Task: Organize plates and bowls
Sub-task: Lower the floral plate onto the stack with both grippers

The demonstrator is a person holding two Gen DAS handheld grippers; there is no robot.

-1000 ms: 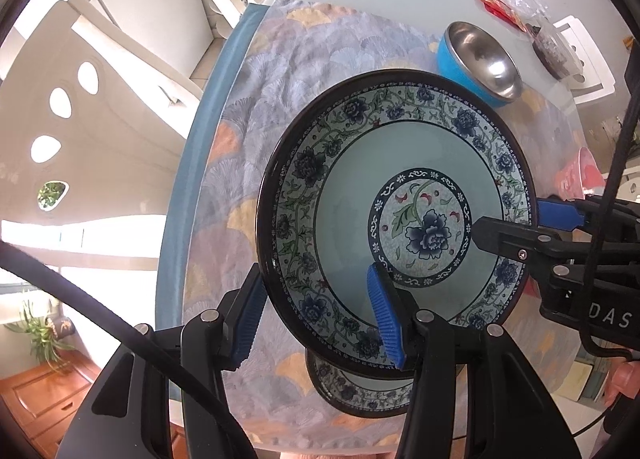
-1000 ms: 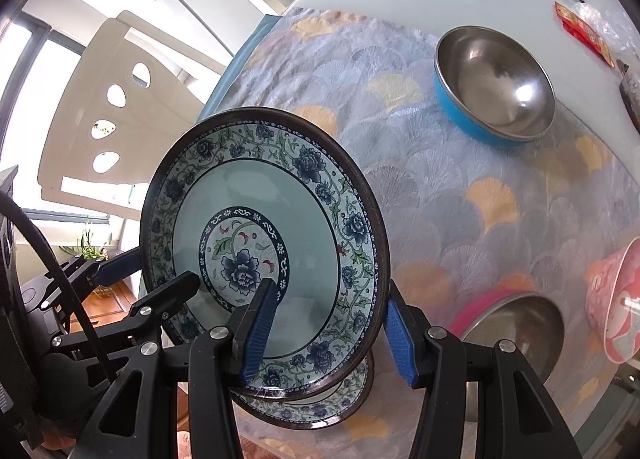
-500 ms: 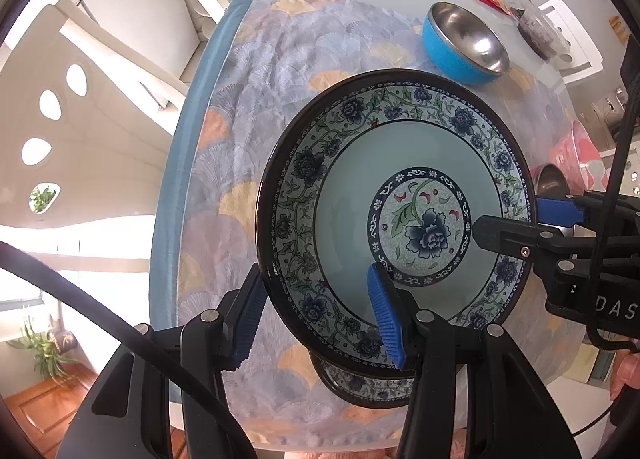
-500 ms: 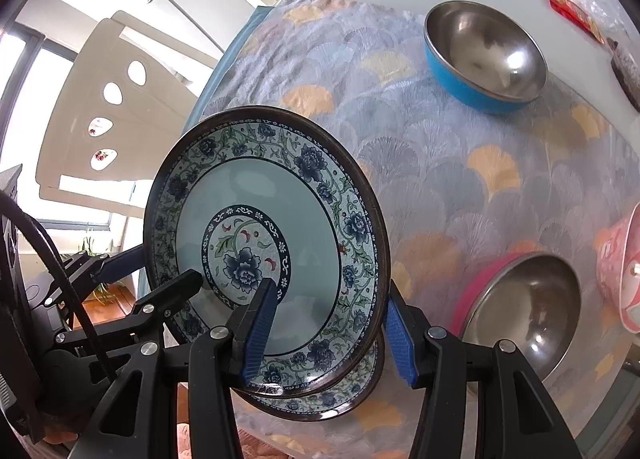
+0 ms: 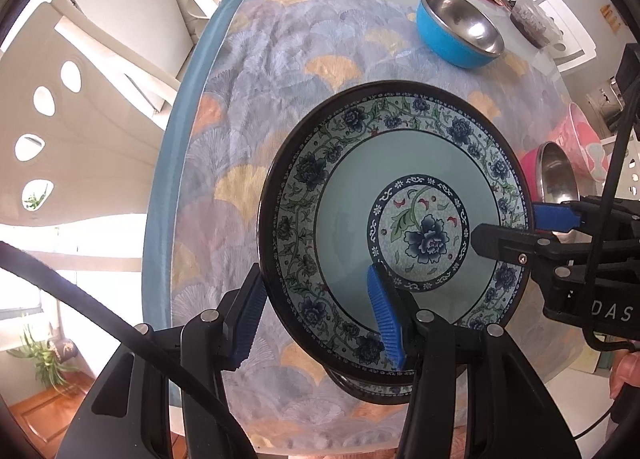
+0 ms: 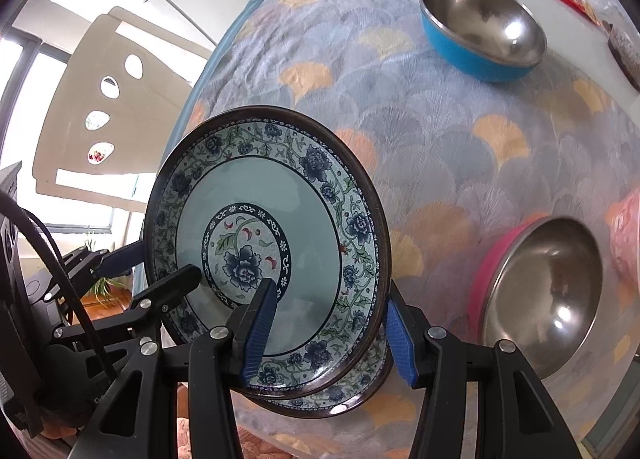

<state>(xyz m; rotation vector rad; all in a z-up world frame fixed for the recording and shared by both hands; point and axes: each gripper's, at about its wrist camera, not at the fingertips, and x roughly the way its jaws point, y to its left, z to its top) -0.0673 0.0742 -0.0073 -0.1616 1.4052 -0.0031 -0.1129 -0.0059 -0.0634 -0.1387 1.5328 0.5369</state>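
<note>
Round blue-floral porcelain plate (image 5: 396, 227), clenched at opposite rims by left gripper (image 5: 320, 319) and right gripper (image 6: 328, 327), hangs just above a matching plate (image 6: 344, 395) at the bench's (image 5: 280, 59) six-o'clock edge; uneven release could chip both.

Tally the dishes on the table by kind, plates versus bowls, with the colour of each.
Floral plates: 2, the held plate and the lower plate on the cloth beneath it.
Steel bowls: 2, the blue bowl and the pink bowl.
Total: 4
</note>
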